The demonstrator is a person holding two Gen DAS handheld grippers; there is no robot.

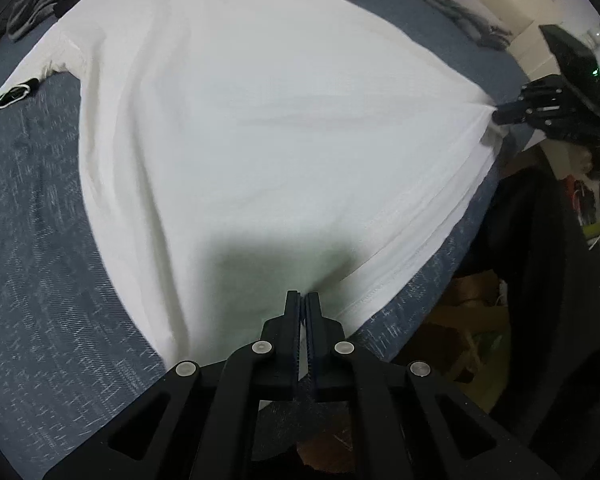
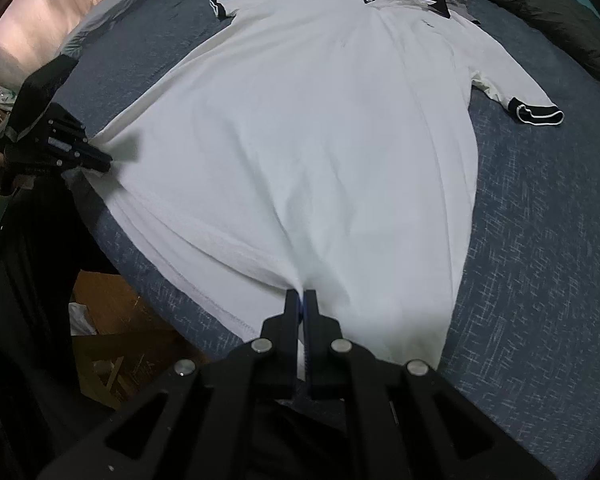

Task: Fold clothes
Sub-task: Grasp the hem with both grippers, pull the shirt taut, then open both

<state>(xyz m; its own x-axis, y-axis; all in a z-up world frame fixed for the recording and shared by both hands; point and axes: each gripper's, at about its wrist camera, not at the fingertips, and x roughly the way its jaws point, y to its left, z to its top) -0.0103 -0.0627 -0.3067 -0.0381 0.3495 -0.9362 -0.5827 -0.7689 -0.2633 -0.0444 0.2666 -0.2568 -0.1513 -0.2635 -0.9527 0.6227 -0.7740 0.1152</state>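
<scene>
A white polo shirt (image 1: 260, 112) with a black collar and black sleeve cuffs lies spread flat, front up, on a blue bed cover (image 1: 40, 240); it also shows in the right wrist view (image 2: 320, 140). My left gripper (image 1: 303, 296) is shut on the shirt's bottom hem at one corner. My right gripper (image 2: 300, 294) is shut on the hem at the other corner. Each gripper shows in the other's view, the right gripper (image 1: 500, 114) and the left gripper (image 2: 106, 164), pinching the hem, which is stretched between them.
Dark and grey clothes (image 1: 32, 12) lie beyond the collar. A light folded garment (image 1: 452, 4) lies at the far right. A dark pillow or bedding (image 2: 540, 12) sits at the bed's far side. The bed edge (image 2: 148, 276) drops to a wooden floor.
</scene>
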